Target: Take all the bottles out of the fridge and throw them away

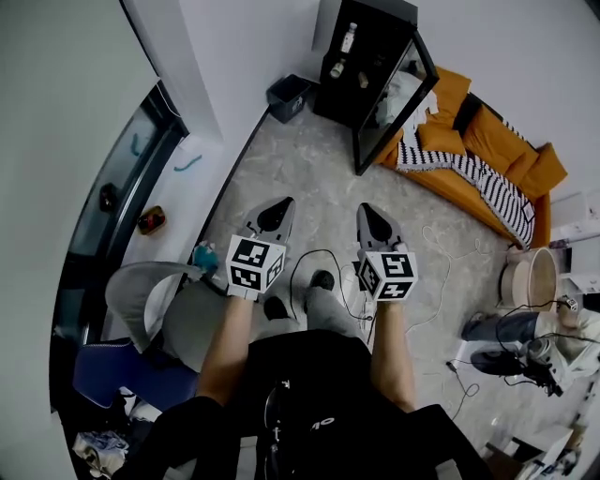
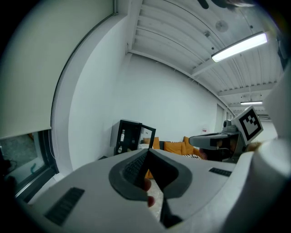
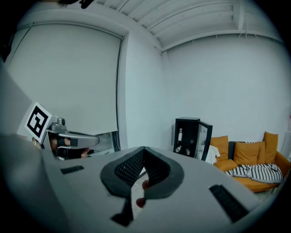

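Left gripper view: the left gripper [image 2: 148, 154] has its jaws closed tip to tip, with nothing between them. Right gripper view: the right gripper [image 3: 143, 151] is likewise clenched and empty. Seen from the head view, both are held side by side, well short of the fridge [image 1: 398, 28] and pointing toward it across the floor [image 1: 309, 178].

The fridge is black and its door [image 1: 394, 103] stands swung open. Inside, an upright bottle [image 1: 349, 37] (clear, with a label) stands on the upper shelf. Two lying bottles [image 1: 337, 67] rest on the shelf below it. No bottle is outside the fridge.

A dark bin [image 1: 289, 97] stands on the floor just beside the fridge, on the side away from the door; its contents cannot be made out. On the door side, near the fridge, is an orange sofa [image 1: 469, 127] with a striped blanket [image 1: 473, 173] draped over it.
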A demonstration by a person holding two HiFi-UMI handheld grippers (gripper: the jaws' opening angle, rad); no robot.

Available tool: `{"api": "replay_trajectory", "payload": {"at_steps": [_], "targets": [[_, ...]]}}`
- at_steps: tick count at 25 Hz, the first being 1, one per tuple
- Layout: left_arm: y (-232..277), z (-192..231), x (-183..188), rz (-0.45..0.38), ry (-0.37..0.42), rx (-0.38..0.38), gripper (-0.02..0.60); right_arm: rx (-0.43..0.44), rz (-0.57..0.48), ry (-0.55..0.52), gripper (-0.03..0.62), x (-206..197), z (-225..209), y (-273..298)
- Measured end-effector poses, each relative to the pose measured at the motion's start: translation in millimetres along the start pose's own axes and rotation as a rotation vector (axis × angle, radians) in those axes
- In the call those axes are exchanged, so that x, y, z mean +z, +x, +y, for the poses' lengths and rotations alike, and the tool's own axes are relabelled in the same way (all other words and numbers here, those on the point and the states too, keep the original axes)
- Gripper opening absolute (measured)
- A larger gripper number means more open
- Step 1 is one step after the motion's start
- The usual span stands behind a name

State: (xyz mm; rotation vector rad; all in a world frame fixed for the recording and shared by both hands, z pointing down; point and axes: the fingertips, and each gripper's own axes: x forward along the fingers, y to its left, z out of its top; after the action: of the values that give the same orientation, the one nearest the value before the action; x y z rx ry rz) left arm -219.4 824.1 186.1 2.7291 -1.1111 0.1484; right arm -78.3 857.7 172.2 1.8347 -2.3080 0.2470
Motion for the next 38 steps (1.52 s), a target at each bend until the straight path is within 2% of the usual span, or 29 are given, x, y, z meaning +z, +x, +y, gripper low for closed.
{"api": "replay_trajectory", "payload": {"at_steps": [9, 16, 21, 26, 38], "targets": [[84.3, 61.5, 25.2, 0.002, 0.037, -0.002, -0.002, 0.008, -0.015, 0.034, 0.0, 16.5, -45.5, 106.0], [191.7, 107.5, 59.5, 0.019, 0.05, -0.005, -0.002, 0.005, -0.026, 0.035, 0.0, 54.8, -121.3, 199.4], [270.0, 118.5, 85.5, 0.023, 0.058, -0.012, -0.002, 0.0, -0.021, 0.047, 0.0, 75.9, -183.3, 250.4], [328.7, 124.9, 95.5, 0.035, 0.059, -0.005, -0.002, 0.017, -0.01, 0.046, 0.001, 81.5, -227.2, 288.3], [395.6, 131.9, 98.3, 0.082, 0.07, 0.012, 0.0, 0.026, -0.008, 0.12, 0.001, 74.7, -287.9, 329.6]]}}
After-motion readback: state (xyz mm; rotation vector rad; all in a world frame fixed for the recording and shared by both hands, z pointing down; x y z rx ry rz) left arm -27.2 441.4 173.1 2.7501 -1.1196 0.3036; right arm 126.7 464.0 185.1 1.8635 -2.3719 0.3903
